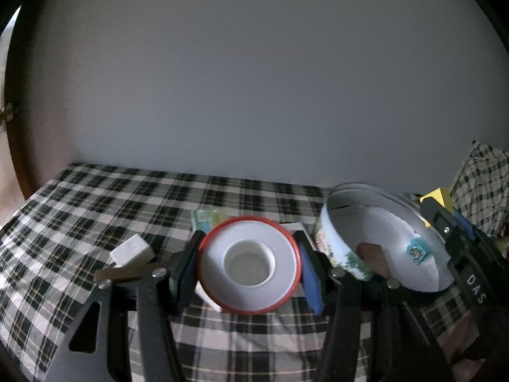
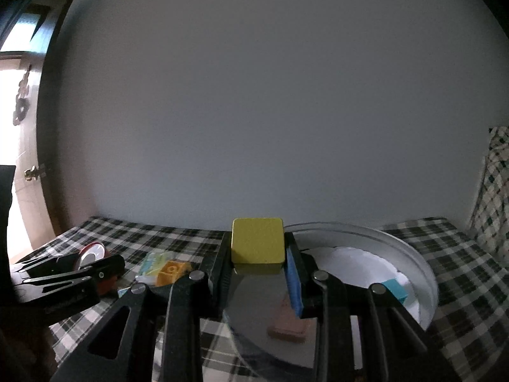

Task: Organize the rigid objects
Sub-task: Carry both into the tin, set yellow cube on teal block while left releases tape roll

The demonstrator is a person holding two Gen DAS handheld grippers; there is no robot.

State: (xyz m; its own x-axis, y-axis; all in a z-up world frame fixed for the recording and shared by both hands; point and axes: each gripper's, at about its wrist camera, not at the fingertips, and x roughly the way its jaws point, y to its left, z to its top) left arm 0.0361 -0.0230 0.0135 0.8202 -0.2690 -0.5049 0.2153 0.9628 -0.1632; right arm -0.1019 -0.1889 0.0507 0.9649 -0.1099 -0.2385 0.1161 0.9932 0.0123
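My left gripper point(image 1: 248, 264) is shut on a red-rimmed white round spool point(image 1: 248, 262), held above the checked cloth. It also shows in the right wrist view point(image 2: 90, 253), at the left. My right gripper point(image 2: 257, 251) is shut on a yellow square block point(image 2: 257, 243), held over the near rim of a round tin point(image 2: 423, 270). The tin point(image 1: 331, 238) stands right of my left gripper, with a white lining, a brown block point(image 2: 288, 326) and a teal block point(image 2: 394, 289) inside. The right gripper point(image 1: 445, 222) shows beyond the tin in the left wrist view.
A checked cloth point(image 1: 95, 197) covers the table up to a grey wall. A white adapter point(image 1: 130, 250) and a green packet point(image 1: 206, 218) lie on it. An orange brick point(image 2: 170, 272) lies on a packet. A checked cushion point(image 1: 480, 187) stands at the right.
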